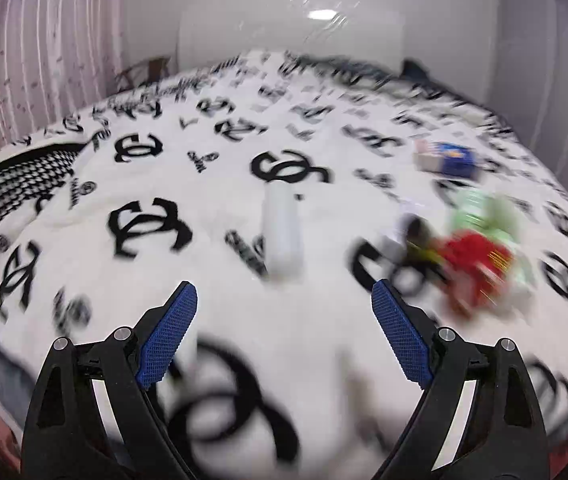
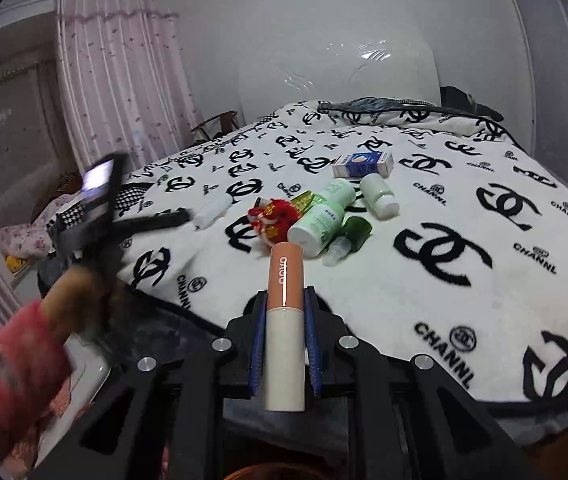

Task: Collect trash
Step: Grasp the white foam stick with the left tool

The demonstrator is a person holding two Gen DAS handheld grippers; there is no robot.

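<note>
My right gripper (image 2: 284, 294) is shut on an orange-and-white tube (image 2: 285, 320), held upright near the bed's front edge. Beyond it on the blanket lie a red ornament (image 2: 271, 220), green-and-white bottles (image 2: 318, 224), a small white jar (image 2: 380, 196), a small clear bottle (image 2: 338, 250) and a blue-and-white box (image 2: 364, 164). My left gripper (image 1: 284, 292) is open and empty above the blanket, in front of a small white bottle (image 1: 281, 236); that bottle also shows in the right wrist view (image 2: 213, 212). The red ornament (image 1: 472, 268) and box (image 1: 448, 160) are blurred at its right.
The bed is covered by a white blanket with black logos (image 2: 464, 300). Pink curtains (image 2: 123, 80) hang at the left, a white headboard (image 2: 336, 76) stands behind. The person's left arm in a pink sleeve (image 2: 11, 364) reaches in with the left gripper (image 2: 155, 220).
</note>
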